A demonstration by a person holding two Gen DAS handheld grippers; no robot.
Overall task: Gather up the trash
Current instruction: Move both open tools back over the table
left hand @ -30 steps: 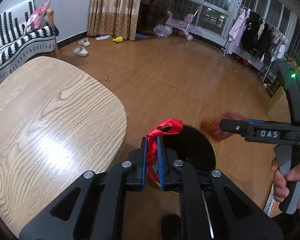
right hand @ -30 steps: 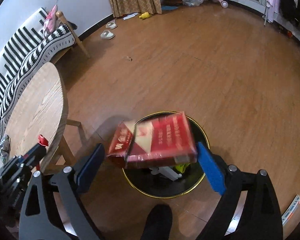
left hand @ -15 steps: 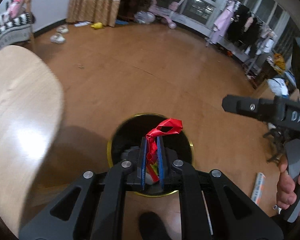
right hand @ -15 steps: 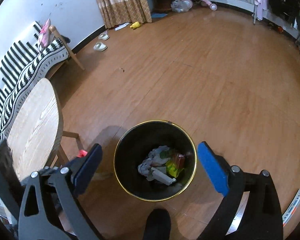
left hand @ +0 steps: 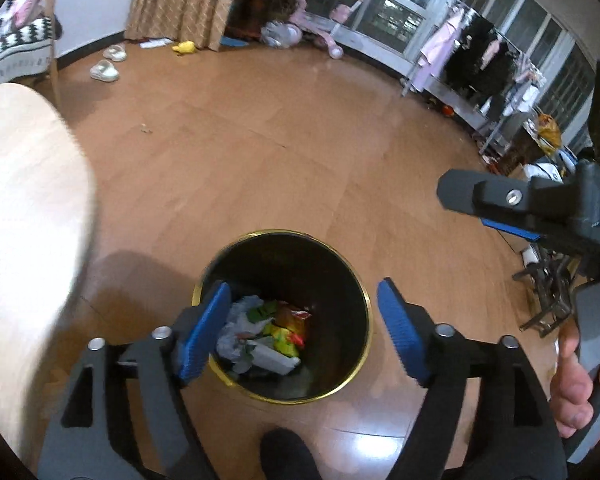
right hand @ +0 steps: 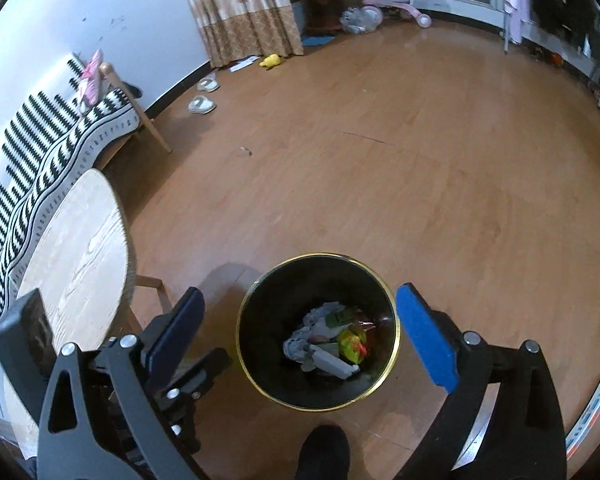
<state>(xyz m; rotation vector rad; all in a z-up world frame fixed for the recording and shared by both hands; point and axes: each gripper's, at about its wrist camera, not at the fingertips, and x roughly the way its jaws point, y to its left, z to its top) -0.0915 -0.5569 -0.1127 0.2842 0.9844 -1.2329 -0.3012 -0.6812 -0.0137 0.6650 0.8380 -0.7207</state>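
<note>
Left wrist view: the left tool (left hand: 304, 320) hangs directly above the black, gold-rimmed trash bin (left hand: 364, 300), blue pads spread wide with nothing between them. The collected trash (left hand: 266, 332), crumpled paper and coloured wrappers, lies at the bottom of the bin, toward 6 o'clock in the frame. The right tool (left hand: 512, 216) enters at 3 o'clock, seen side-on; this view does not settle its spread.

Right wrist view: the right tool (right hand: 300, 332) likewise frames the bin, its pads wide apart and empty; the bin's contents sit just below centre. The wooden desk (right hand: 76, 248) stands at 9 o'clock, beside the bin, and no trash is visible on the part of it that shows. The wooden floor (right hand: 380, 160) carries a small scrap at 11 o'clock and a striped strip at 4 o'clock.

Judged step: release over the bin, apparently complete. To finish well, lift both tools straight up, clear of the rim and of each other, before swinging toward any remaining litter; keep pads apart on approach.
</note>
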